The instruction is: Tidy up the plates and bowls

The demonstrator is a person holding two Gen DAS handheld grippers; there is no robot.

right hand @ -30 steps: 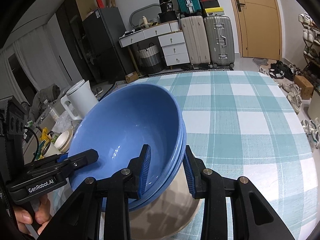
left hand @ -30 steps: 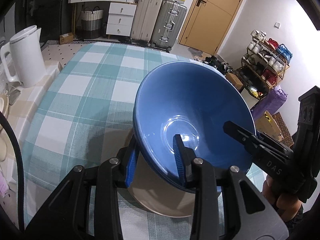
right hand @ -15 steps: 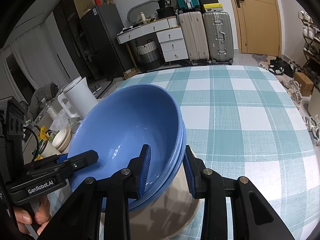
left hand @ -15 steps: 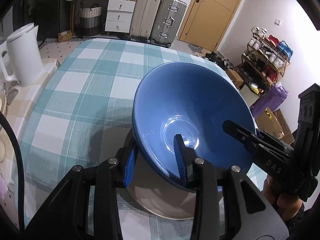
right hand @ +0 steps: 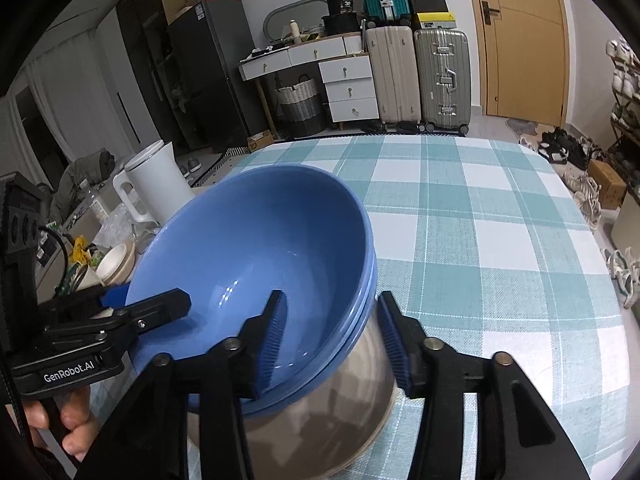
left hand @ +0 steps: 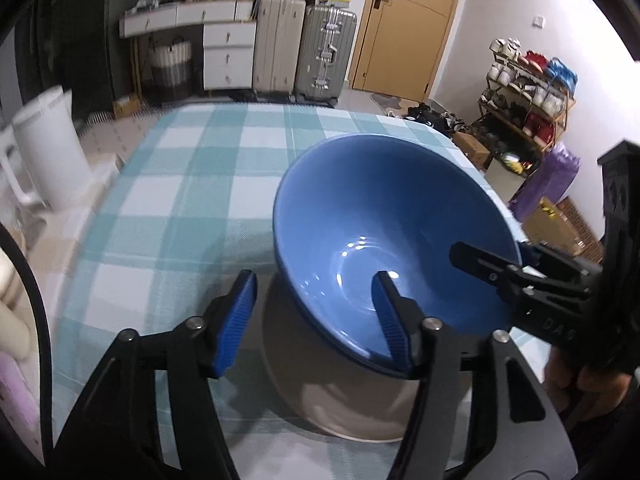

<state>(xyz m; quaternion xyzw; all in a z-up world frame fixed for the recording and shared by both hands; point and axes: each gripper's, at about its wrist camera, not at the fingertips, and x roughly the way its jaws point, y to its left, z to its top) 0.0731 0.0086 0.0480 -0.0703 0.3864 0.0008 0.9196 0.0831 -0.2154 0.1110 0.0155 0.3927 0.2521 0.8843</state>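
A stack of blue bowls (left hand: 384, 232) (right hand: 256, 248) rests on a beige plate (left hand: 352, 412) (right hand: 320, 432) on the checked tablecloth. My left gripper (left hand: 316, 320) is open, its jaws spread wide apart; one pad stands over the bowl's near rim, the other is clear of it on the left. My right gripper (right hand: 334, 340) is open, its jaws astride the stack's right rim with gaps on both sides. Each gripper shows in the other's view, at the bowl's opposite rim.
A white kettle (left hand: 44, 160) (right hand: 156, 184) stands on a side counter left of the table, with small cups (right hand: 116, 264) beside it. The teal checked tablecloth (right hand: 500, 240) stretches behind and right of the stack. Suitcases, drawers and a shoe rack stand beyond the table.
Both grippers were shut on the bowl rim; now both jaws have spread open and released it. The left gripper has pulled back slightly and its view shifted.
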